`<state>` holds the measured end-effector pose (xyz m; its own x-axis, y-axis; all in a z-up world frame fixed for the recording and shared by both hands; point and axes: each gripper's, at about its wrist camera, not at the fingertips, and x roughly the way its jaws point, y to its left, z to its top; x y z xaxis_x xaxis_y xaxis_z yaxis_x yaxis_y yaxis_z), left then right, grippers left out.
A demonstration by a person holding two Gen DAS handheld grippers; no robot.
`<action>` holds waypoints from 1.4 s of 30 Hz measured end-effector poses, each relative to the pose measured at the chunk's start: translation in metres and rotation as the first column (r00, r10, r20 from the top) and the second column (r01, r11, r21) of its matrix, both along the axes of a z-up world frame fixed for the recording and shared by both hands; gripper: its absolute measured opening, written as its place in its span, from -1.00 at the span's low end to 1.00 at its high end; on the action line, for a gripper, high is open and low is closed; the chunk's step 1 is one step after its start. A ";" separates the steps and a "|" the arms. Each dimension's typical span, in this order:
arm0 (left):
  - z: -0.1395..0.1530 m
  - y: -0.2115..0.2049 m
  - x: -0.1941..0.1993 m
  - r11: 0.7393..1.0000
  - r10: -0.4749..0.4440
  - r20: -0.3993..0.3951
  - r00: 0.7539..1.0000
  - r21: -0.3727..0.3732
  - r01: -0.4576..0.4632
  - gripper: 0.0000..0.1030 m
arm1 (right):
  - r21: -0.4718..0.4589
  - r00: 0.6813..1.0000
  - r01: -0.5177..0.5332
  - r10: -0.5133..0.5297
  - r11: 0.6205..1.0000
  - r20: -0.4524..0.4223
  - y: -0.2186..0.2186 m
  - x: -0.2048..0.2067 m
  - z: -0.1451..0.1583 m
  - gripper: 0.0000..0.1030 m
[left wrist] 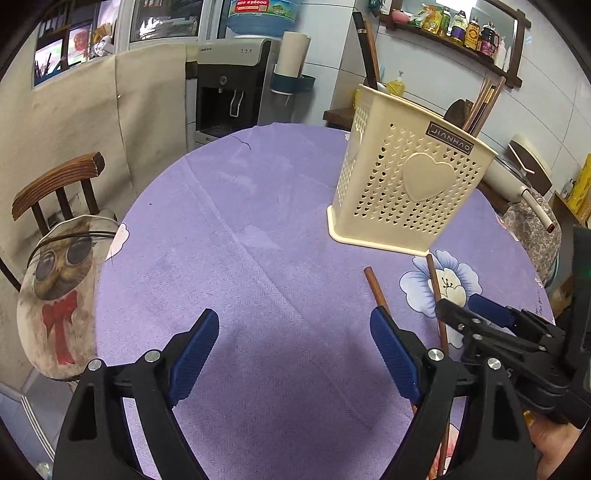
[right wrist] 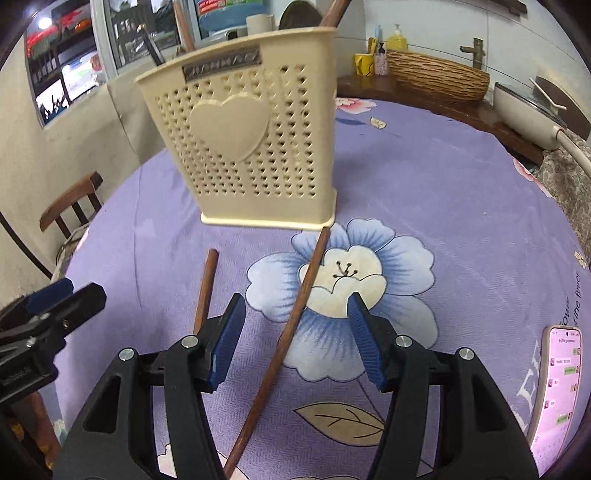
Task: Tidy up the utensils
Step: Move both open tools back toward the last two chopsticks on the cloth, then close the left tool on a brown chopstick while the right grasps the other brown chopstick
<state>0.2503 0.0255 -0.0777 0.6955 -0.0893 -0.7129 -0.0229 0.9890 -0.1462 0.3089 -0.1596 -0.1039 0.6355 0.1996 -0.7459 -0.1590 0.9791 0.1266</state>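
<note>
From the left wrist view, a round table under a purple cloth (left wrist: 229,236) filled the frame, with a wooden chair (left wrist: 59,184) and a cat-print cushion (left wrist: 59,291) at its left edge, a water dispenser (left wrist: 229,88) against the far wall and a shelf of bottles (left wrist: 461,33) high on the right. A cream perforated utensil holder (left wrist: 410,184) stood on the cloth, with utensils already upright in it. The left gripper (left wrist: 295,354) had its blue pads spread wide over bare cloth, nothing between them. One brown chopstick (left wrist: 375,288) lay just beyond its right finger, partly hidden by it; a second chopstick (left wrist: 436,284) lay further right, its far end at the holder's base. The right gripper (left wrist: 472,306) reached in from the right beside that second stick.

From the right wrist view, the same cloth showed a large blue printed flower (right wrist: 369,266), a lit phone (right wrist: 557,387) at the right edge and a woven basket (right wrist: 436,74) on a counter behind. The right gripper (right wrist: 295,343) stood with its pads apart, the longer chopstick (right wrist: 291,325) running between them without touching either. The shorter chopstick (right wrist: 207,288) lay just outside its left finger. The utensil holder (right wrist: 255,140) stood just beyond both sticks.
</note>
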 end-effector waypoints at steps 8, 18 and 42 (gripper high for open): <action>-0.001 0.003 -0.001 1.000 0.005 -0.005 1.000 -0.003 -0.005 0.59 | -0.019 0.999 -0.011 0.010 1.000 -0.037 0.006 0.006 -0.013 0.11; -0.003 -0.001 -0.002 1.000 0.003 -0.012 1.000 -0.004 -0.003 0.59 | -0.082 0.999 -0.018 0.016 0.996 -0.027 0.020 0.013 -0.017 0.02; -0.019 -0.051 0.009 0.987 -0.158 -0.095 0.983 -0.035 0.155 0.35 | -0.091 0.998 -0.045 0.042 0.995 -0.041 -0.016 0.021 -0.014 -0.77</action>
